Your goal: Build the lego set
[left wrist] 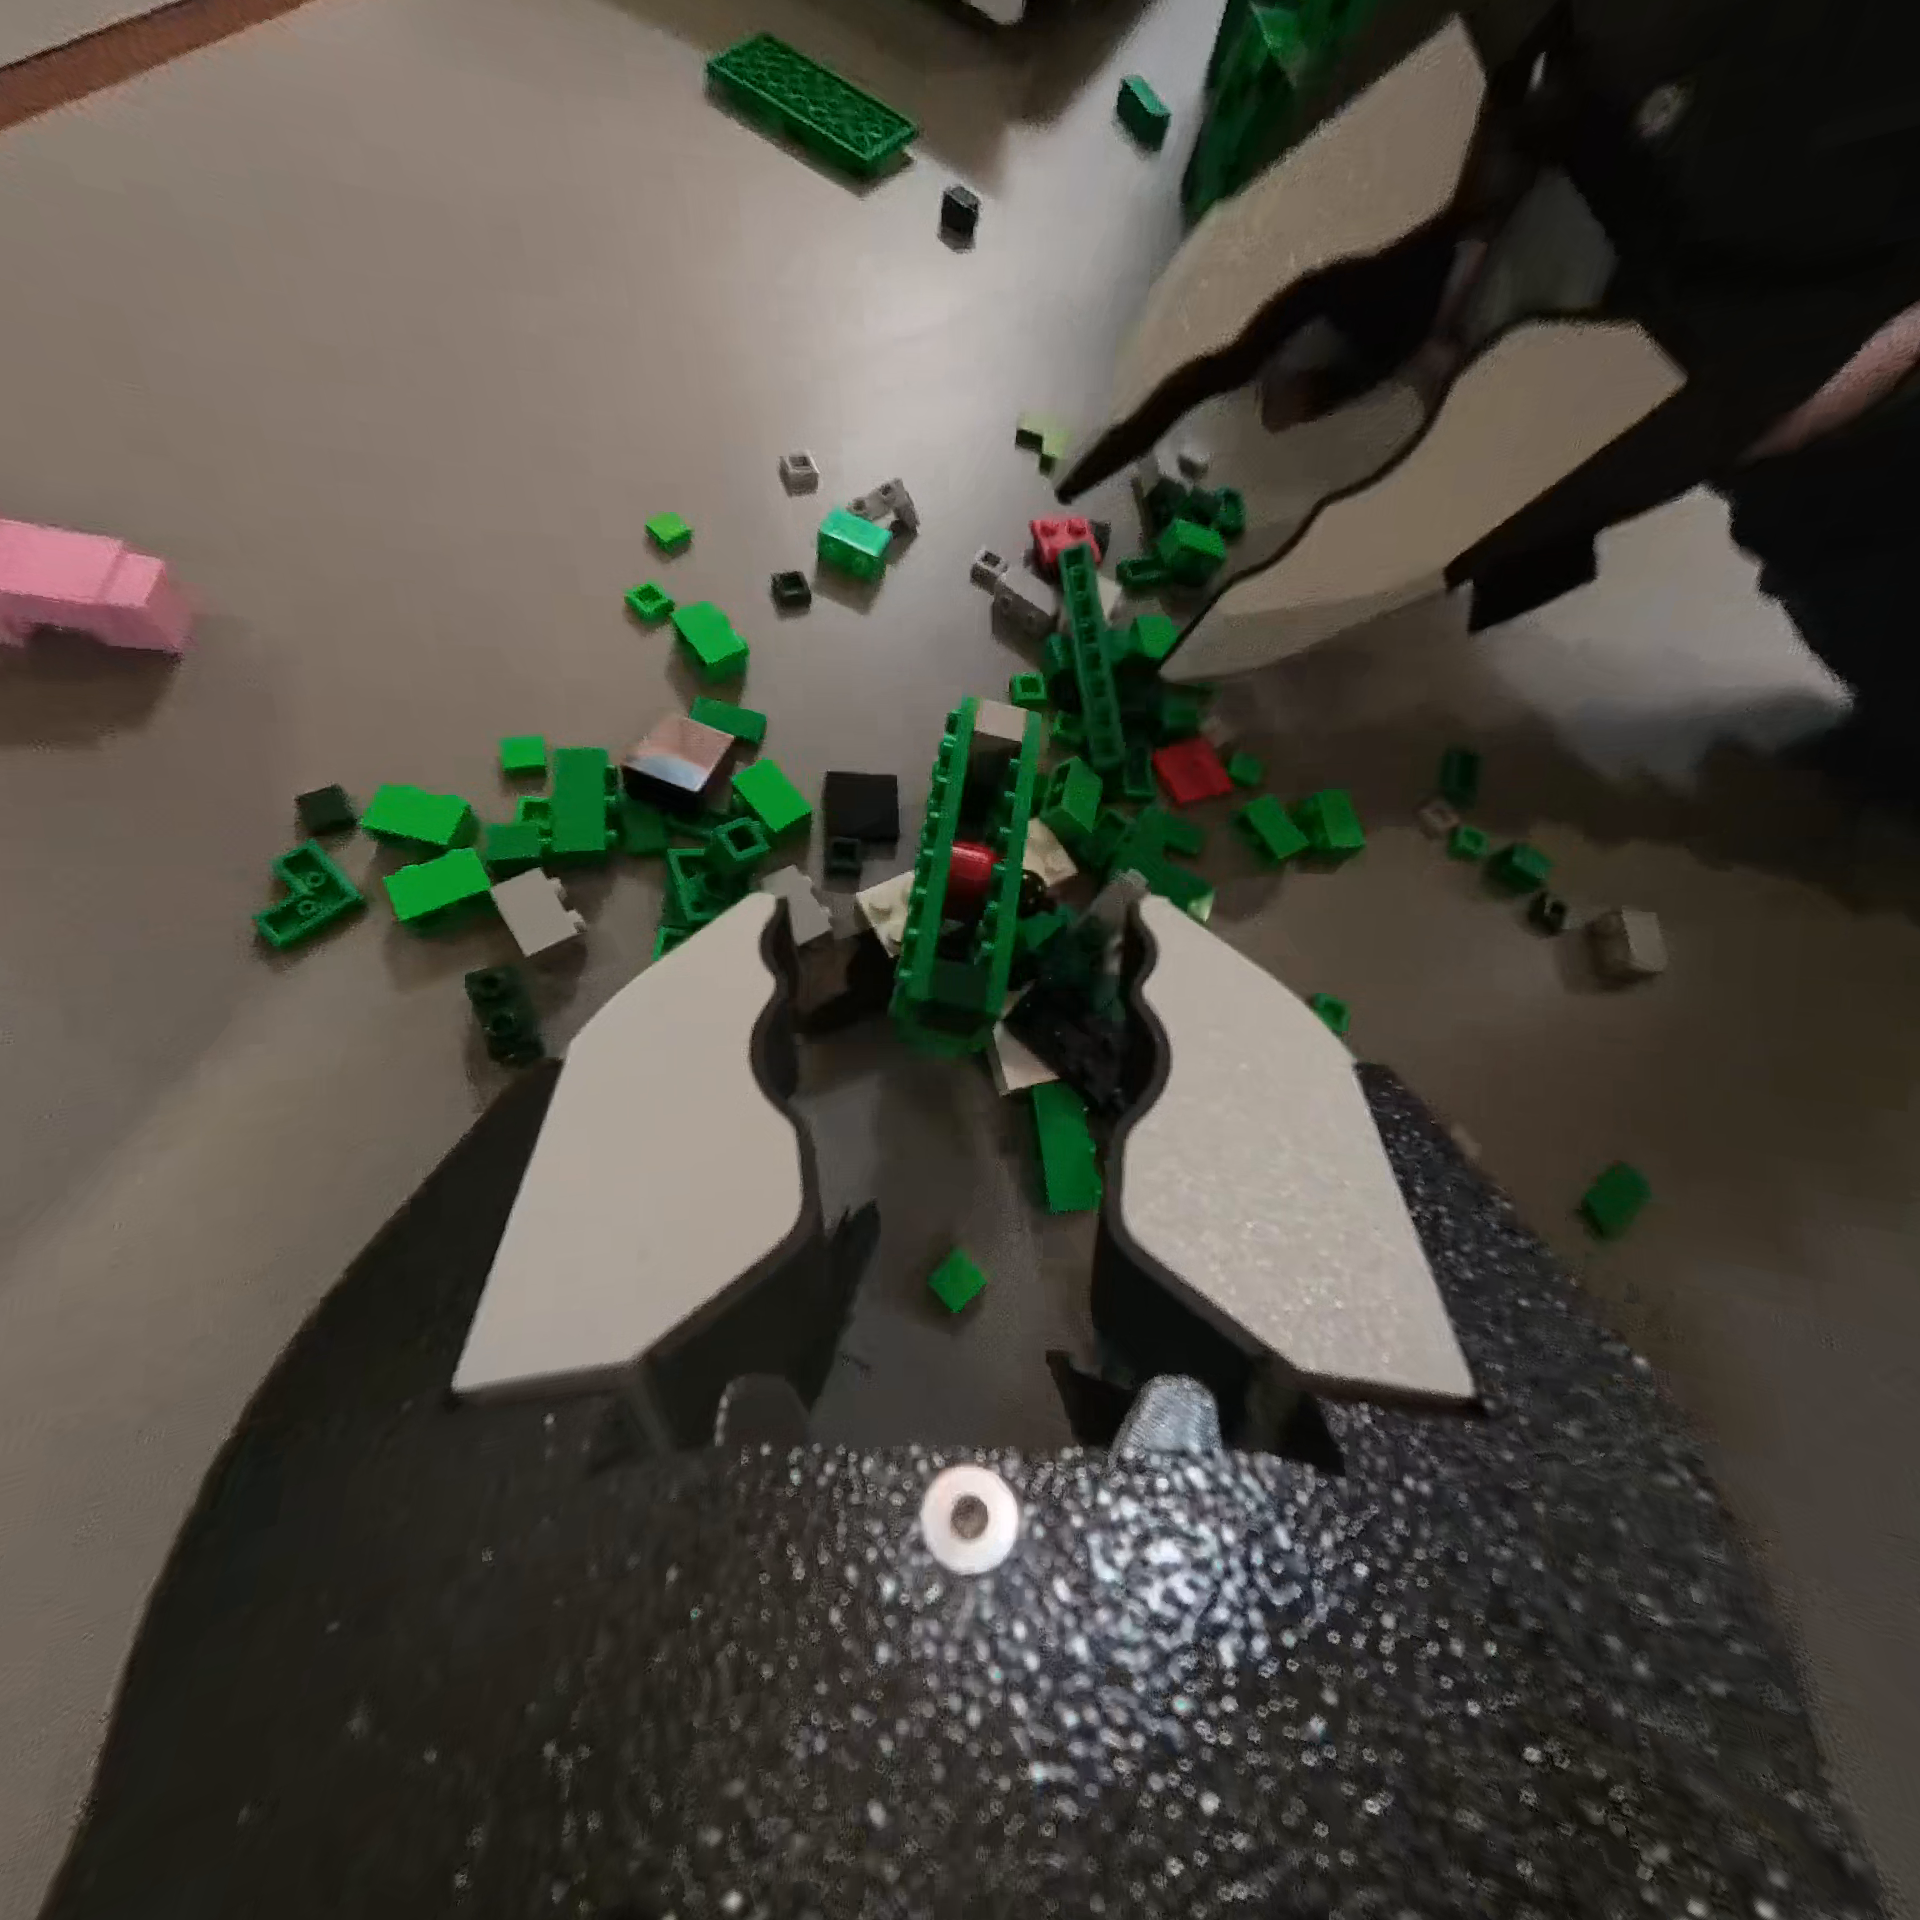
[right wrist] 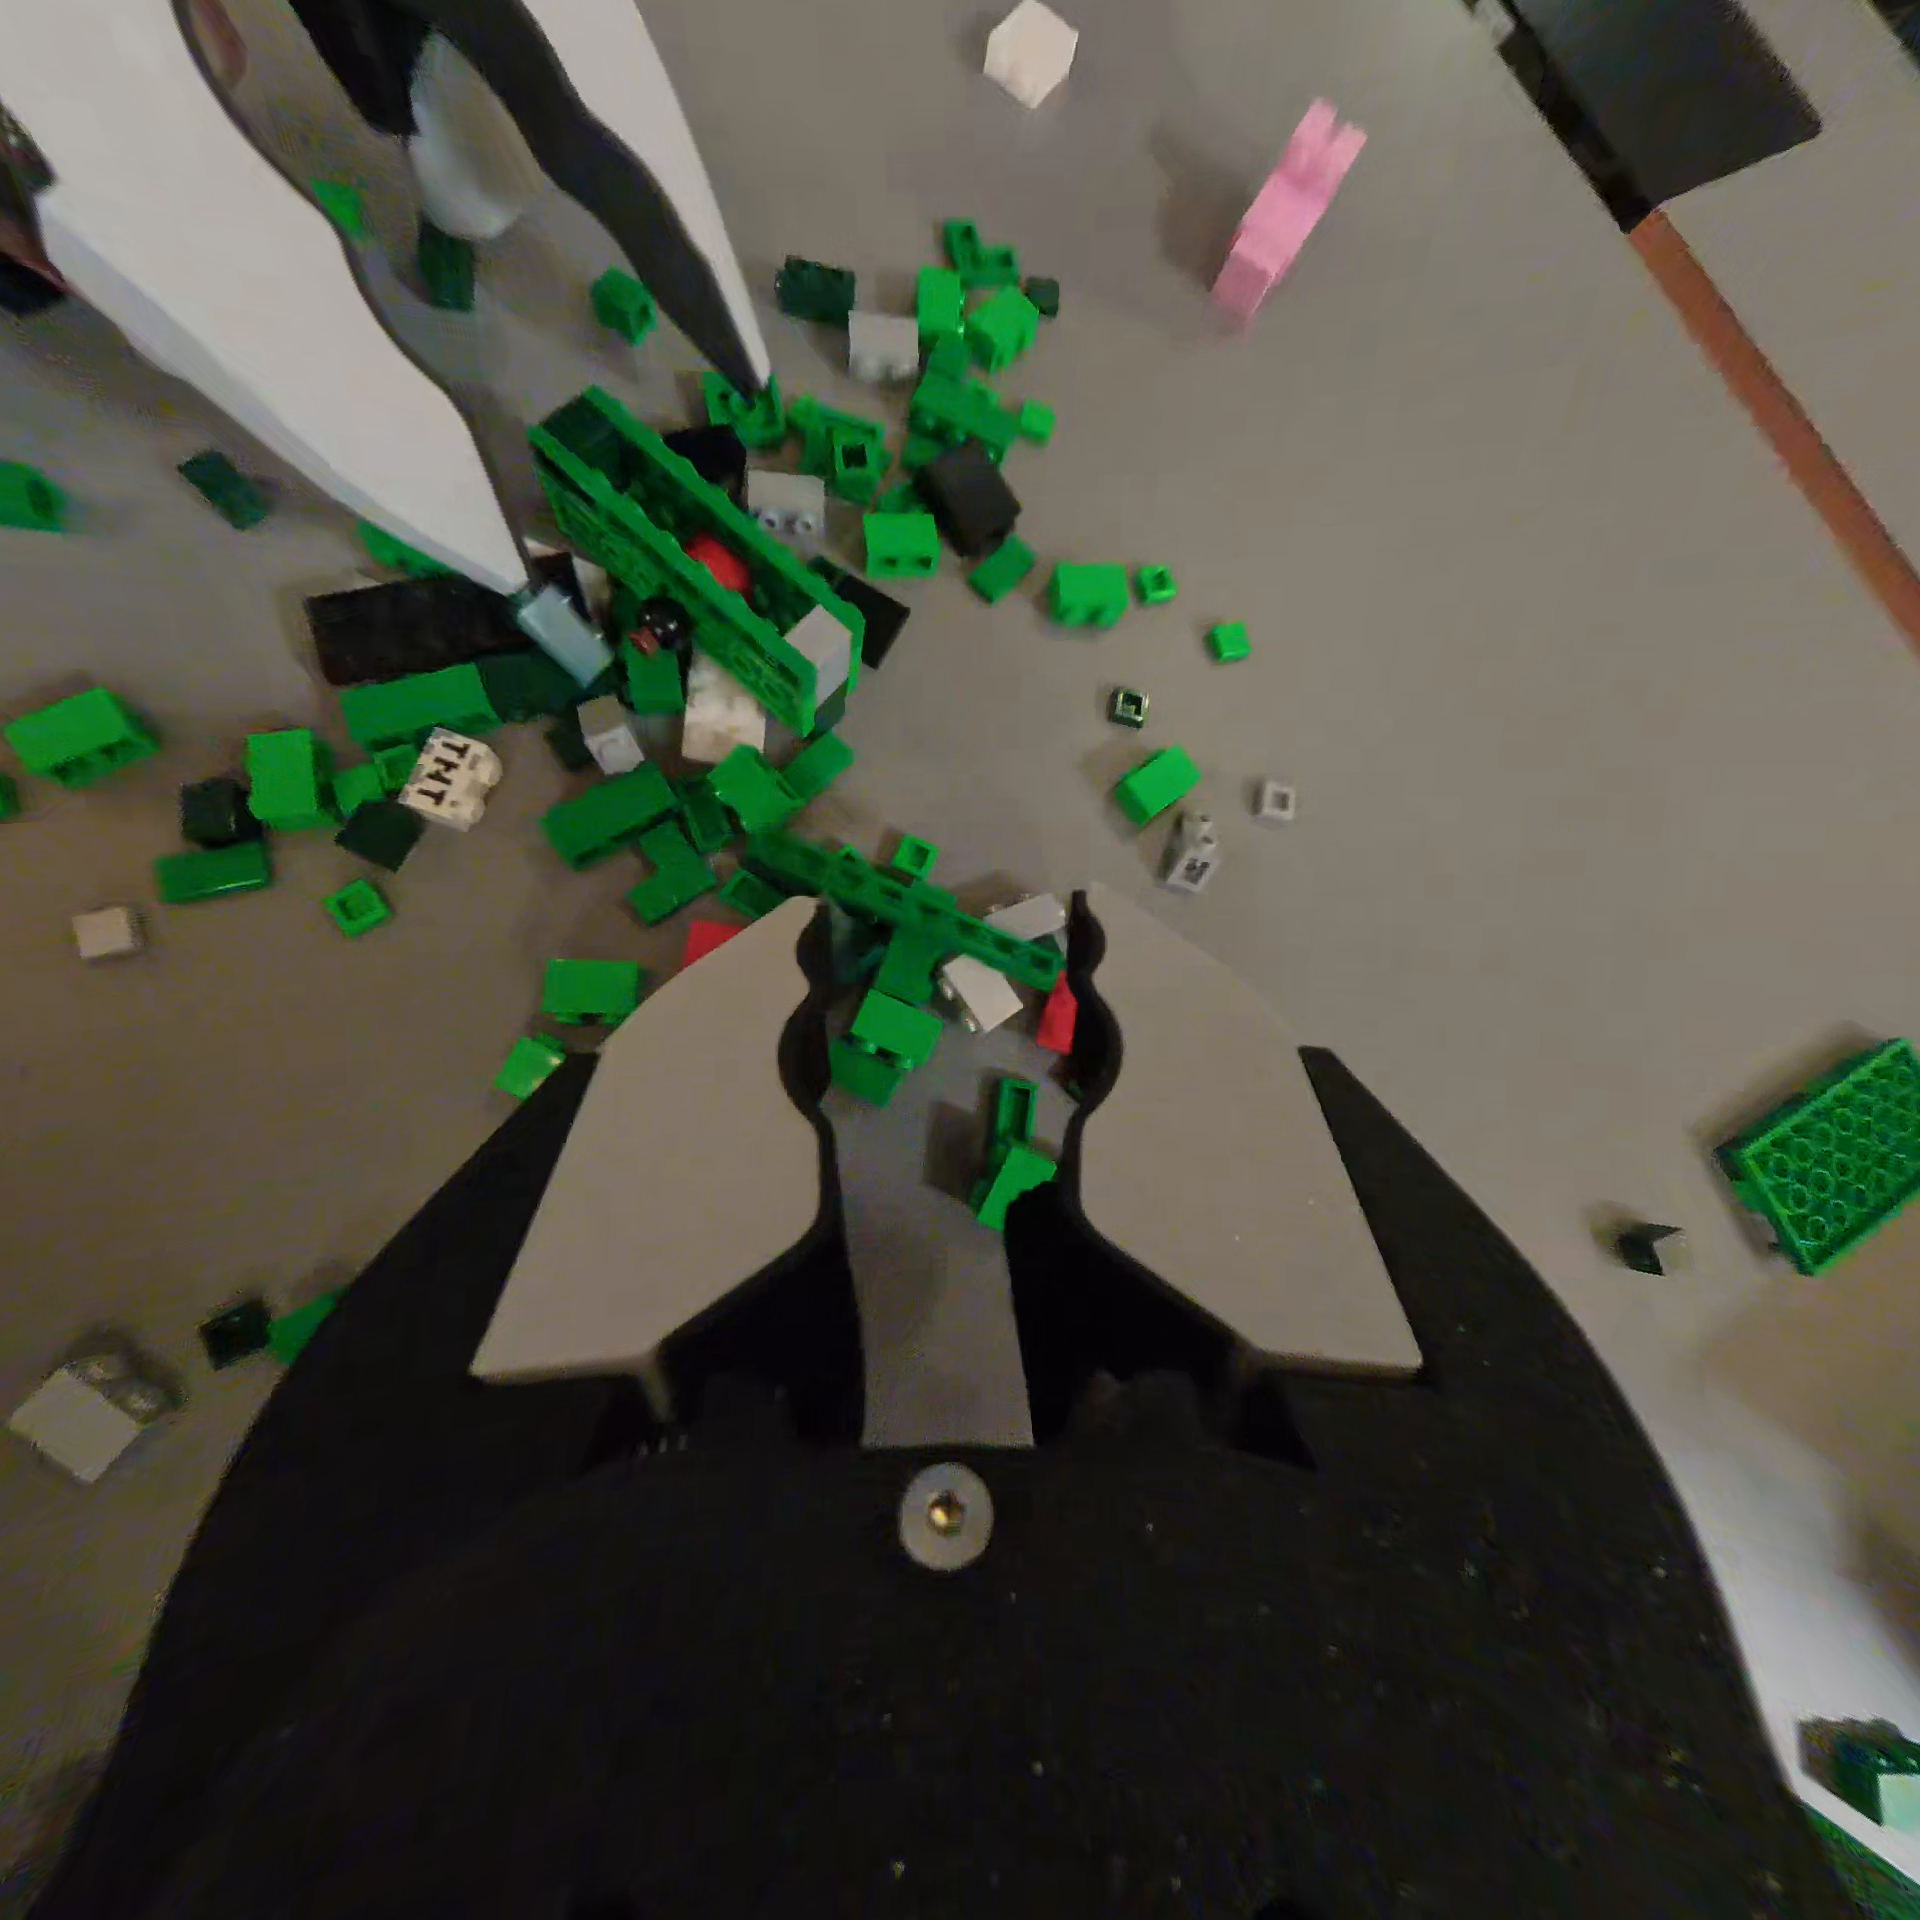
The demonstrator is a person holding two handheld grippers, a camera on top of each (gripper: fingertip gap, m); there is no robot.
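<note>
A pile of loose lego bricks, mostly green with some grey, black and red, lies on the grey table [left wrist: 416,364]. A green plate assembly [left wrist: 961,883] stands on edge with a red round piece [left wrist: 968,864] inside. My left gripper [left wrist: 958,914] is open, its tips on either side of the assembly's near end. In the right wrist view the left gripper [right wrist: 639,483] straddles the same assembly [right wrist: 696,551]. My right gripper [right wrist: 945,914] is open over a long green beam with holes [right wrist: 914,920]. It shows in the left wrist view [left wrist: 1122,571] at the upper right.
A green baseplate [right wrist: 1829,1153] lies apart from the pile and also shows in the left wrist view [left wrist: 810,104]. A pink piece [right wrist: 1288,197] and a white cube [right wrist: 1029,52] lie beyond. A printed white brick [right wrist: 447,779] sits in the pile. A brown strip [right wrist: 1766,395] marks the table's edge.
</note>
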